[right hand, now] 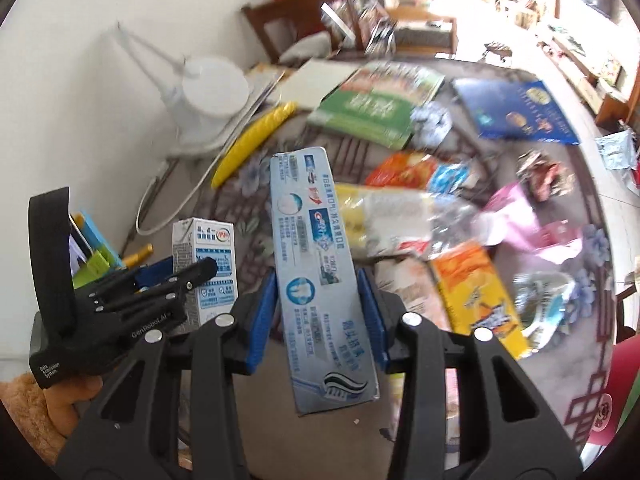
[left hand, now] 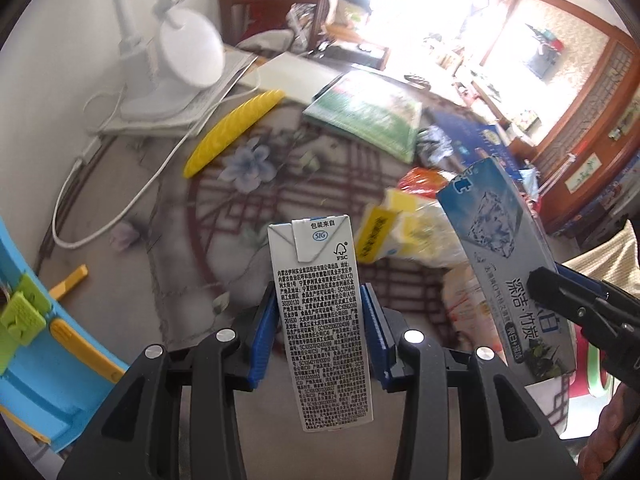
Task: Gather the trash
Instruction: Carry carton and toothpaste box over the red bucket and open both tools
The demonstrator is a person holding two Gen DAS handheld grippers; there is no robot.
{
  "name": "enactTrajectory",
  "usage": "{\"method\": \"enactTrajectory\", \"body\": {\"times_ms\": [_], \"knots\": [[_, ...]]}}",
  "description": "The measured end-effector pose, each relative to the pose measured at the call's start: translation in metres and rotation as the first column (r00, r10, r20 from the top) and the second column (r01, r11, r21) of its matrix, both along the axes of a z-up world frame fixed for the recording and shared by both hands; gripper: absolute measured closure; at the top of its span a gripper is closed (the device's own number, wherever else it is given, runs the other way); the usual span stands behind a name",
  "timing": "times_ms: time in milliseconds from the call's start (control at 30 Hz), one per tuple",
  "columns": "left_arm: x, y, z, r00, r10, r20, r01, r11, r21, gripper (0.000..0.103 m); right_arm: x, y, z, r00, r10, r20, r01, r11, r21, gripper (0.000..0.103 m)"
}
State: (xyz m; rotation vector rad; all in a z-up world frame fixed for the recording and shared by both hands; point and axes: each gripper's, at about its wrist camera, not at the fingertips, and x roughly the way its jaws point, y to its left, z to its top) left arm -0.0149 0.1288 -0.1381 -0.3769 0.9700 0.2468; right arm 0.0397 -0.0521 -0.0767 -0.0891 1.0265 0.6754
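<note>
Both hands are loaded right now. The left gripper (left hand: 319, 332) has its blue pads clamped on the sides of a small white milk carton covered in black print (left hand: 320, 320), held upright off the table. The right gripper (right hand: 320, 316) is pinching a long pale-blue cardboard toothpaste box (right hand: 316, 272) about midway, and the box tilts a bit.

Tip for the carry: keep both squeezes firm, the toothpaste box is long and could pivot between the pads.

Below them the patterned floral tablecloth (left hand: 256, 184) still holds plenty: a clear plastic bag with yellow inside (right hand: 400, 216), an orange snack wrapper (right hand: 476, 296), crumpled pink paper (right hand: 532, 224). Further back are a green booklet (right hand: 372, 108) and a white desk lamp (left hand: 188, 52); no bin in view.
</note>
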Motion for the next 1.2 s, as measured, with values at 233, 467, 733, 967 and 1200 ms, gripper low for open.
{"method": "enactTrajectory", "body": {"times_ms": [233, 467, 733, 967, 1200], "knots": [[0.016, -0.036, 0.024, 0.993, -0.101, 0.062, 0.1, 0.995, 0.026, 0.065, -0.001, -0.035, 0.018, 0.994, -0.104, 0.041, 0.102, 0.994, 0.037, 0.063], [0.027, -0.071, 0.035, 0.978, -0.188, 0.092, 0.187, 0.982, 0.026, 0.065, -0.003, -0.083, 0.029, 0.976, -0.21, 0.052, 0.206, 0.975, 0.079, 0.063], [0.031, -0.103, 0.039, 0.967, -0.236, 0.091, 0.234, 0.972, 0.033, 0.065, -0.004, -0.12, 0.029, 0.958, -0.282, 0.046, 0.276, 0.956, 0.102, 0.063], [0.037, -0.127, 0.04, 0.964, -0.256, 0.077, 0.254, 0.966, 0.043, 0.065, -0.006, -0.149, 0.031, 0.951, -0.306, 0.042, 0.3, 0.947, 0.117, 0.064], [0.046, -0.169, 0.043, 0.953, -0.297, 0.065, 0.295, 0.955, 0.043, 0.065, -0.009, -0.199, 0.034, 0.93, -0.365, 0.036, 0.358, 0.924, 0.134, 0.064]]}}
